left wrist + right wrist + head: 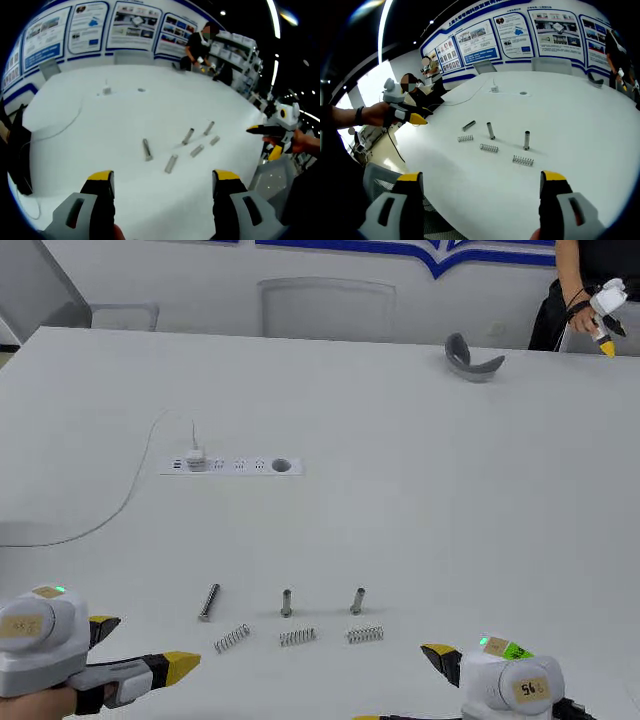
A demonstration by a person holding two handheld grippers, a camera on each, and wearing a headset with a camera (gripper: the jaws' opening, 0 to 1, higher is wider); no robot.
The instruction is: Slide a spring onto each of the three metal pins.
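Jaws of the left gripper (145,645) stood wide apart and empty, and those of the right gripper (400,685) likewise. Three pins (286,602) sat in a row on the table (420,500), the left one lying flat, the other two upright. Three springs (297,637) lay loose, one at 6 o'clock of each pin. In the left gripper view the row lay toward 1 o'clock of the jaws; in the right gripper view, at 12 o'clock, well apart from both.
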